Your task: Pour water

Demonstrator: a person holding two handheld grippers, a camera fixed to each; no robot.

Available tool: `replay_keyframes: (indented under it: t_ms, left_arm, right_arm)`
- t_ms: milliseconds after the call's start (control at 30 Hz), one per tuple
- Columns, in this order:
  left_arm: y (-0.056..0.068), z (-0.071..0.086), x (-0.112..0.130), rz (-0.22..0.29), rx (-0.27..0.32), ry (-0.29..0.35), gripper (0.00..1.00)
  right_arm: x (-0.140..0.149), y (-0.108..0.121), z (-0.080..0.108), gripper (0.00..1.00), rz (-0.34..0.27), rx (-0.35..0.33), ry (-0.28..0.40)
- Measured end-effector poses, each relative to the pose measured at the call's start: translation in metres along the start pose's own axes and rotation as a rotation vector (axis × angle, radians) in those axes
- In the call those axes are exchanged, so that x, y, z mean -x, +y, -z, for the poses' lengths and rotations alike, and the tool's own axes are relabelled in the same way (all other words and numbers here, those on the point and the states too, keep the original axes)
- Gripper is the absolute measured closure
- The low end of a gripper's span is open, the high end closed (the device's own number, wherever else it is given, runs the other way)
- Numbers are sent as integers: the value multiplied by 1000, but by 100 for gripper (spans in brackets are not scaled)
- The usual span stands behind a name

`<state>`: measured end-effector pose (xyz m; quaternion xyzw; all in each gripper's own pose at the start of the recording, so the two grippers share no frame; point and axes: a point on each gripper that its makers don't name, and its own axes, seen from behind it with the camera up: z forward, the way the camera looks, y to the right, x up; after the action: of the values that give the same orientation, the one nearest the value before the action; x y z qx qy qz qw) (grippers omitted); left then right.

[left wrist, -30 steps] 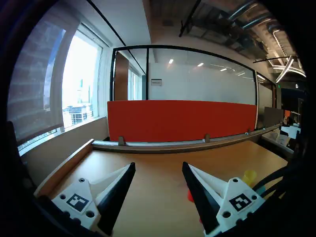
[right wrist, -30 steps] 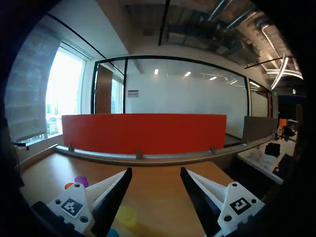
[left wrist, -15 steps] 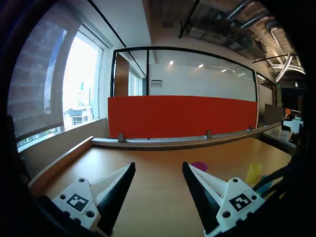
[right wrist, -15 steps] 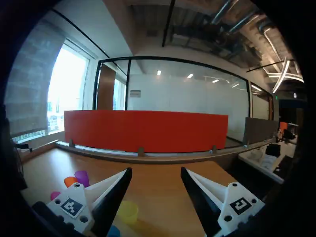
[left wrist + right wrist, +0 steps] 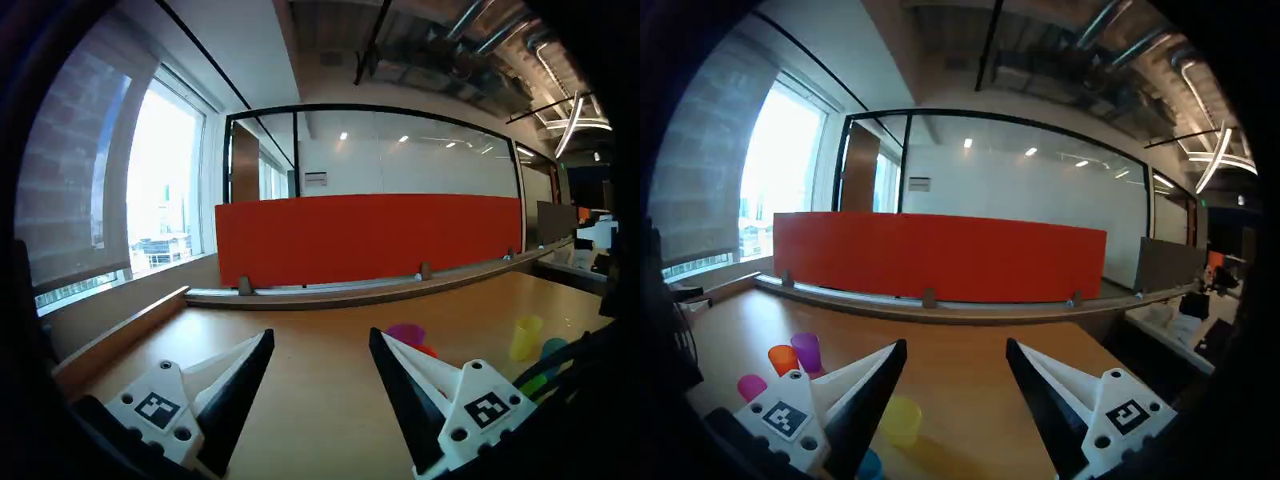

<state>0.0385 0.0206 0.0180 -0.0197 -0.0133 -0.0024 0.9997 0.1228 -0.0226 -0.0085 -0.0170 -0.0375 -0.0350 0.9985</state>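
1. Our left gripper (image 5: pixel 320 336) hangs above the wooden desk (image 5: pixel 320 424). Its fingers are spread wide and have hold of nothing.
2. In the left gripper view, a magenta cup (image 5: pixel 406 332) stands on the desk just past the tip of the right-hand finger. A red-orange cup (image 5: pixel 430 350) sits just beside it, partly hidden by that finger.
3. Farther right, a yellow cup (image 5: pixel 526 337) stands upright with a teal cup (image 5: pixel 552 347) just beside it.
4. Our right gripper (image 5: pixel 955 346) also hangs over the desk, fingers wide apart and nothing between them.
5. In the right gripper view, an orange cup (image 5: pixel 783 359) and a purple cup (image 5: pixel 807 351) stand side by side at the left. A pink cup (image 5: pixel 751 387) stands nearer to us.
6. The yellow cup (image 5: pixel 901 419) shows near us between the fingers, close to the left-hand one. A blue cup (image 5: pixel 870 464) peeks out at the bottom edge.
7. We cannot tell whether any cup holds water.
8. A red partition (image 5: pixel 936 256) runs along the far edge of the desk, and a bright window (image 5: pixel 164 192) lies to the left.
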Motion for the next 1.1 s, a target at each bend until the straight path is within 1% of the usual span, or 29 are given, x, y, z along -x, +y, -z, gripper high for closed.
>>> replay_keyframes:
  t_ms: [167,267,367,567,767,867,1100]
  left_arm:
    - [-1,1,9,-18,-16,15,12]
    - [-2,2,17,-20,-25,22,13]
    - [-4,4,25,-16,-29,25,13]
    - [-11,10,37,-17,-44,34,13]
    - [-11,15,50,-10,-44,38,13]
    - [-11,17,55,-6,-45,44,13]
    - [-14,21,57,-5,-54,61,13]
  right_arm:
    - [5,4,-1,4,-9,10,-7]
    - [8,5,-1,4,-17,15,-11]
    - [10,4,-2,4,-18,19,-9]
    - [16,2,-4,4,-21,26,-13]
    - [21,-4,-5,4,-18,25,-21]
    - [24,-6,-4,4,-13,23,-25]
    - [27,-6,-2,4,-2,19,-27]
